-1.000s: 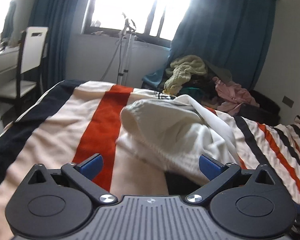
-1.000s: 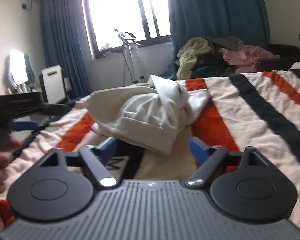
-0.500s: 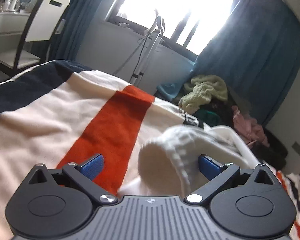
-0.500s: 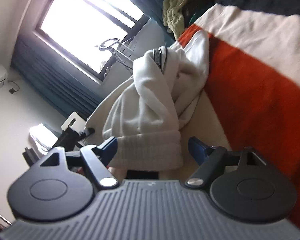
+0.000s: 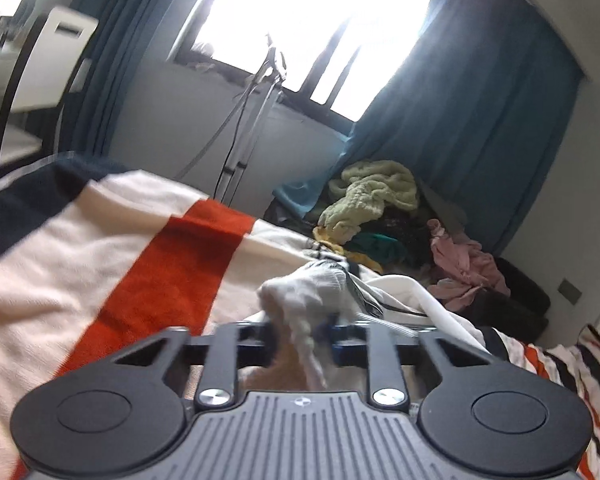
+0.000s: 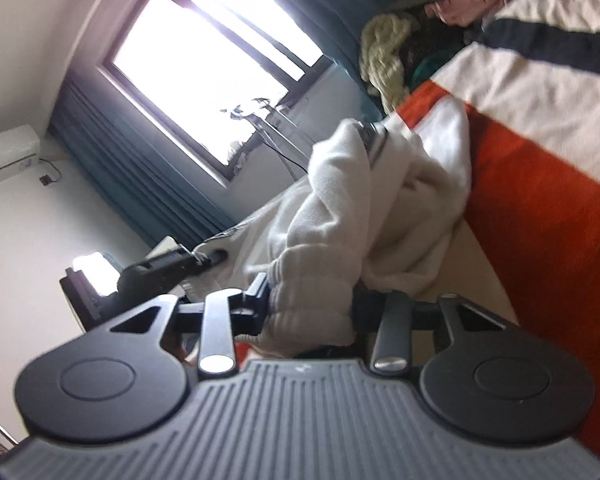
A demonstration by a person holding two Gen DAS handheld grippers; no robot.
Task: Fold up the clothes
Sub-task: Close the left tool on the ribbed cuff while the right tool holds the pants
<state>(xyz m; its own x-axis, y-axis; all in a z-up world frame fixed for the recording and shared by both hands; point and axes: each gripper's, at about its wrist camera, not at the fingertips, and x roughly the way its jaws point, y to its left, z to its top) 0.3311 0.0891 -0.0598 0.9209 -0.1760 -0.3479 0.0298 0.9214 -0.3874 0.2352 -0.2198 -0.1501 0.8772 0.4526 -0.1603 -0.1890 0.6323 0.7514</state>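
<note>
A cream-white sweatshirt (image 6: 384,208) lies crumpled on the striped bed cover (image 6: 540,184). In the left wrist view my left gripper (image 5: 302,340) is shut on a bunched edge of the white sweatshirt (image 5: 308,288), the cloth squeezed between its blue pads. In the right wrist view, which is rolled sideways, my right gripper (image 6: 310,304) is shut on the ribbed hem (image 6: 312,300) of the same garment. The other gripper (image 6: 168,266) shows there as a dark shape holding cloth at the left. The rest of the garment is folded over itself.
The bed cover (image 5: 100,264) has orange, cream and navy stripes. A heap of other clothes (image 5: 384,216) sits past the bed's far end below teal curtains (image 5: 460,120). A white chair (image 5: 40,80) and a metal stand (image 5: 256,120) are by the window.
Both grippers went from open to shut on the sweatshirt: the left on a bunched edge, the right on the ribbed hem. The right gripper rolled sideways.
</note>
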